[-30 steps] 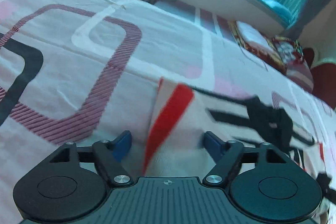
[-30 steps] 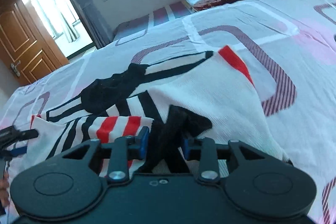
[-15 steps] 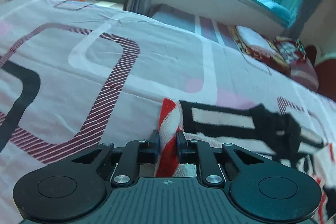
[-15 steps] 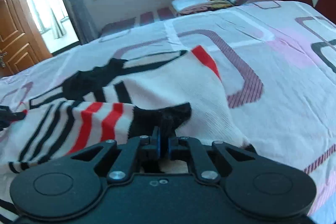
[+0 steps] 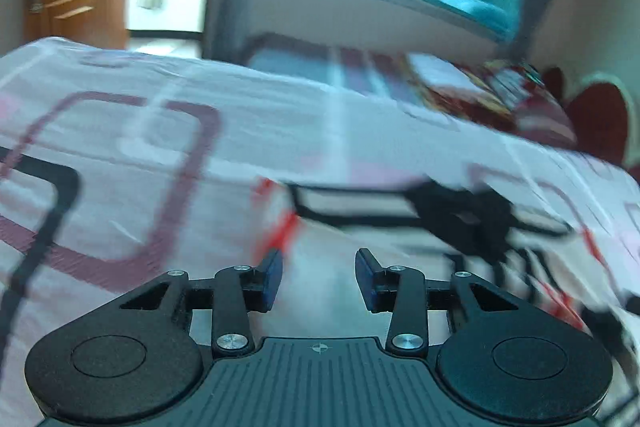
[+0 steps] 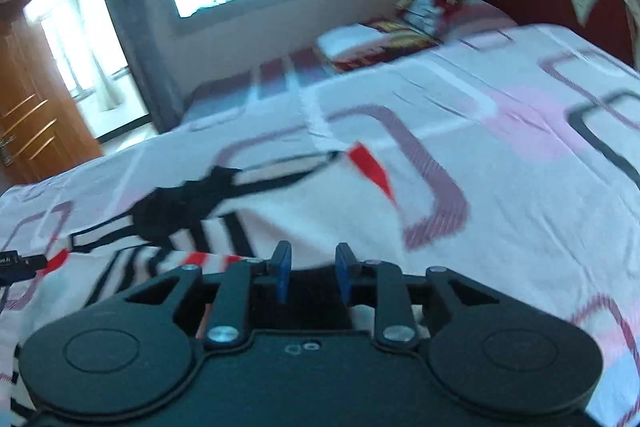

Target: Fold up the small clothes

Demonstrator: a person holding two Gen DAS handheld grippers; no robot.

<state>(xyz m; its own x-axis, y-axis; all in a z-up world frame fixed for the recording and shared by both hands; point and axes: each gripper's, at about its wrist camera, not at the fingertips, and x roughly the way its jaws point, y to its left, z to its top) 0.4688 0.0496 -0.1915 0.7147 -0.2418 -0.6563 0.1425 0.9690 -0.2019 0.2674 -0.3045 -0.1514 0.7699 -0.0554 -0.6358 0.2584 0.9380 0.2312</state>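
The striped garment [image 6: 328,215], white with black and red bands, lies spread on the bed [image 6: 520,131], in front of both grippers. The left gripper [image 5: 318,277] hangs over the garment's near edge with its blue fingers [image 5: 272,279] apart and opening, nothing pinched between them. The right gripper [image 6: 310,273] also has its fingers [image 6: 282,273] parted and opening, the garment's dark part showing in the gap below but not pressed by the pads.
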